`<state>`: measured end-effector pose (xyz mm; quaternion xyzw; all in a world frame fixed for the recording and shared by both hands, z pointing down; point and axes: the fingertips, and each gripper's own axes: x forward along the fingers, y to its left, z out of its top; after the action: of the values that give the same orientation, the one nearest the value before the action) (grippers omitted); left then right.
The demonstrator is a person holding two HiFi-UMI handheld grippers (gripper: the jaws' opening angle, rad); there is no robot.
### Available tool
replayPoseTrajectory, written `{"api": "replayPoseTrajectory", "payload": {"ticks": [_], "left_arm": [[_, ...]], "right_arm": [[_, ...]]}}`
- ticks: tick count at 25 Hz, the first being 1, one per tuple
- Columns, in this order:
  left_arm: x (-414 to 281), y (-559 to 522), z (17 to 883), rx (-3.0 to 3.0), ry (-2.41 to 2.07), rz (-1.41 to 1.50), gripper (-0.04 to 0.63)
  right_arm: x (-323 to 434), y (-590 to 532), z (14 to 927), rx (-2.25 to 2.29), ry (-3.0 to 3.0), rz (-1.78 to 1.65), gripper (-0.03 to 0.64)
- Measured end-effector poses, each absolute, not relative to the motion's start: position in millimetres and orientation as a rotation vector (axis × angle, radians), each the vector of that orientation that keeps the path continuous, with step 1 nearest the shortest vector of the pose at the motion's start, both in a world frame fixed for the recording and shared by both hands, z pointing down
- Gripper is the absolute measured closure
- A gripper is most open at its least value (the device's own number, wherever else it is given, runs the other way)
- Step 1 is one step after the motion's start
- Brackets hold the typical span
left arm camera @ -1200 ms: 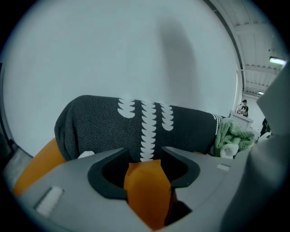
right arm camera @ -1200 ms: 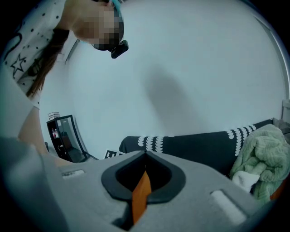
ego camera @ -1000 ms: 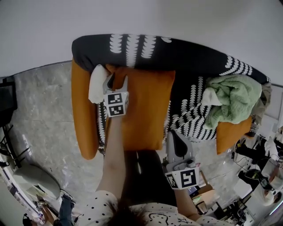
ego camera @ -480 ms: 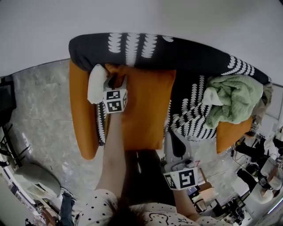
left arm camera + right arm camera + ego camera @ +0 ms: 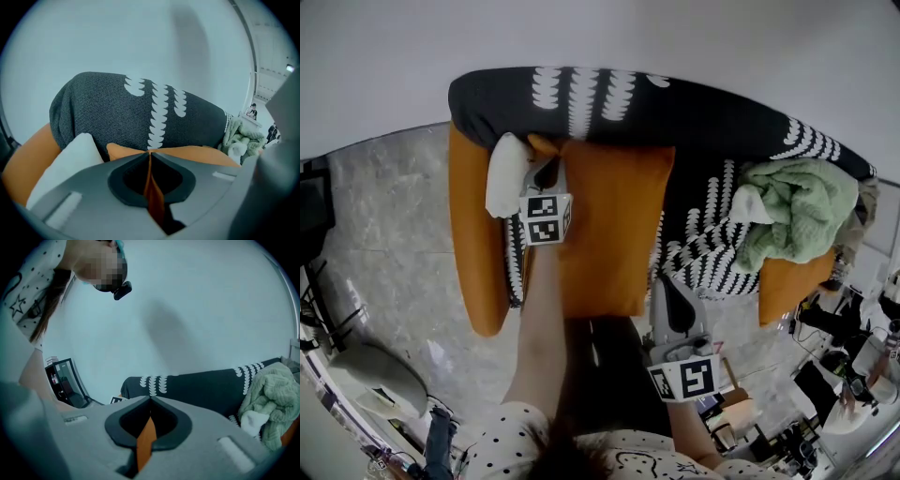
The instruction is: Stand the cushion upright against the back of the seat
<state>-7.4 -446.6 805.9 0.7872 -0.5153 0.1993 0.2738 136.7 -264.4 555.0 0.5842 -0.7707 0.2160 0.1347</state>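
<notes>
An orange cushion [image 5: 609,225] lies flat on the seat of a black sofa with white leaf print [image 5: 675,108]. My left gripper [image 5: 546,171] is at the cushion's far left corner, close to the sofa back. Its jaws are closing, and in the left gripper view [image 5: 150,152] a fold of orange cushion fabric [image 5: 197,152] is pinched between them. My right gripper [image 5: 664,281] is at the cushion's near right edge. In the right gripper view [image 5: 150,401] its jaws stand together with a thin orange strip between them.
A white pillow [image 5: 506,173] is wedged at the far left beside an orange armrest [image 5: 473,244]. A crumpled green blanket [image 5: 797,211] covers the sofa's right part above another orange cushion [image 5: 787,281]. Marble floor and clutter surround the sofa.
The left gripper's jaws, spread wide over the cushion's far left corner before, have come together on it. The right gripper has kept still.
</notes>
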Motion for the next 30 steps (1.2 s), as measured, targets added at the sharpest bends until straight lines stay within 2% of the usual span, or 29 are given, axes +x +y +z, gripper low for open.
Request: {"api": "replayPoseTrajectory", "payload": {"ticks": [16,30], "left_arm": [[46,-460,655,2.411,-1.363,0.276,0.583],[-3,-477,527,2.533,-1.482,0.0,0.581]], "right_arm": [[133,-268,520,1.709,-2.293,0.561,0.618],[111,-268,483,1.715,-2.375,0.5,0.618]]}}
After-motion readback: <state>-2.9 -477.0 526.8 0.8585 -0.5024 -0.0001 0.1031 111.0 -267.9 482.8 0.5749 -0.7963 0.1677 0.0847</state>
